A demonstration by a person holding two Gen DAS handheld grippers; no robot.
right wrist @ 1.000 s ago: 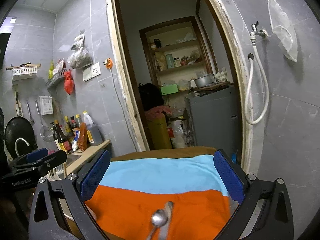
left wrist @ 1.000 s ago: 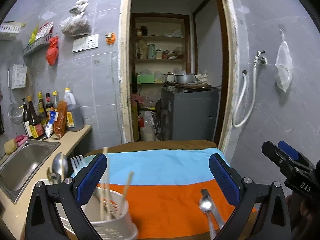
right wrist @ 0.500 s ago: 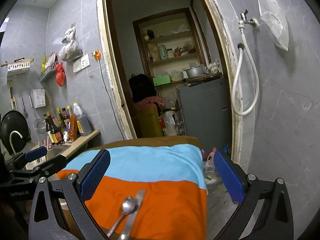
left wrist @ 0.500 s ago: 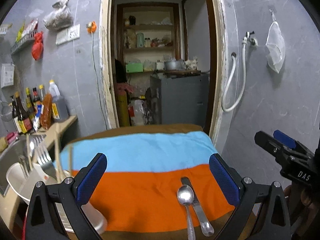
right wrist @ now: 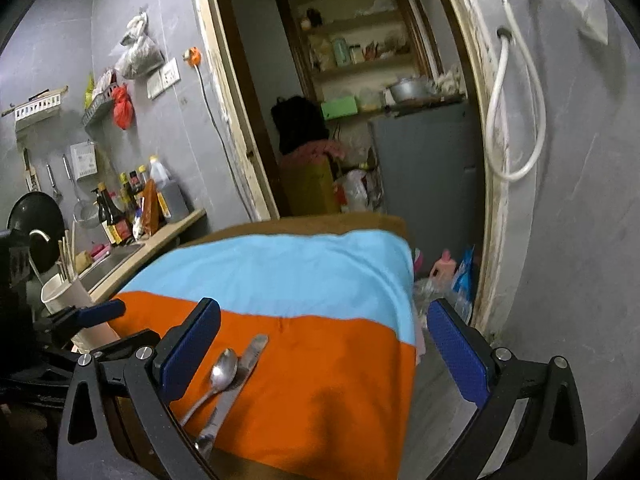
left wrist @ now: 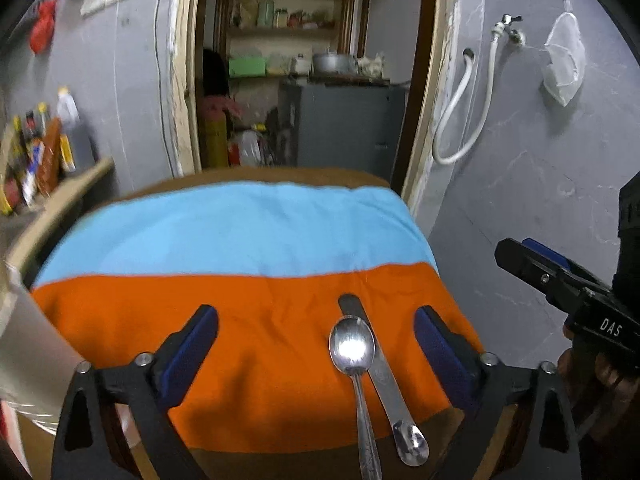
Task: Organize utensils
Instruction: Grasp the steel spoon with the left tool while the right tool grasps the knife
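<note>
The left gripper hangs released over the near edge of the blue-and-orange striped cloth covering the table, nothing between its blue pads. Inside that span lie the shiny round-bowled steel spoon and, touching its right side, a second flat steel utensil laid the opposite way (small bowl end toward the near edge). The right gripper is also spread wide and empty, out past the cloth's right edge, with the spoon just beside its left pad.

The step in hand looks like picking up the spoon. To do it well, I'd centre the left pads across the spoon's handle, low to the cloth, and close on the handle alone so the neighbouring piece isn't dragged along; the soft cloth may bunch up.

The white plastic utensil holder with chopsticks stands off the cloth's left edge beside the steel sink, probably the destination. Sauce bottles line the counter beyond, well clear.
</note>
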